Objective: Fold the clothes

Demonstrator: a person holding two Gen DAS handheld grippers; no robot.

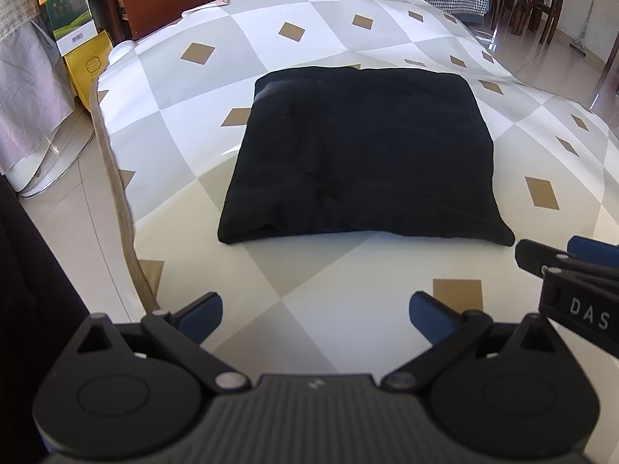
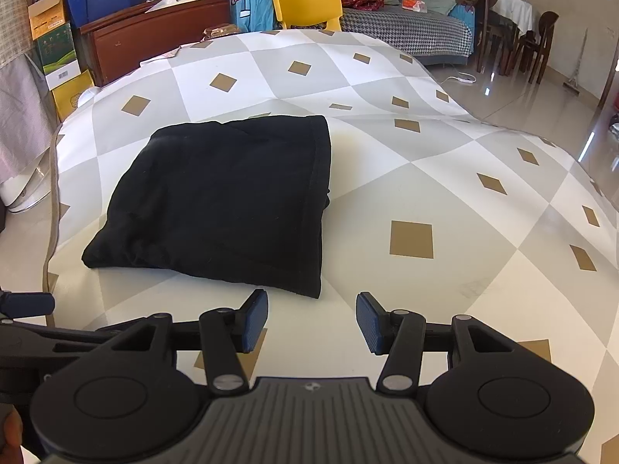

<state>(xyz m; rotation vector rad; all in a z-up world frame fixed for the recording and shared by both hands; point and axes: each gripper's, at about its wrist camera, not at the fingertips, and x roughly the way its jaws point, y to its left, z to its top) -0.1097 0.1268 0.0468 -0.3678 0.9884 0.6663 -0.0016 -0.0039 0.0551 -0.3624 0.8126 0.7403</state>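
Here: one black garment point(image 1: 359, 154), folded square, lay on my diamond-patterned tablecloth point(image 1: 317, 282).
Left gripper point(image 1: 315, 309) and right gripper point(image 2: 312, 319) both hung released, jaws apart, empty, near its front edge.

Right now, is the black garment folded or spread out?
Folded. The black garment lies as a compact, thick rectangle on the checked tablecloth, with layered edges at its near side and no sleeves out.

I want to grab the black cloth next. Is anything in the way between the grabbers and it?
Nothing visible is. The folded black cloth lies alone on the checked table cover. Both the left gripper and the right gripper hover just short of its near edge with jaws open and empty, only bare cover between.
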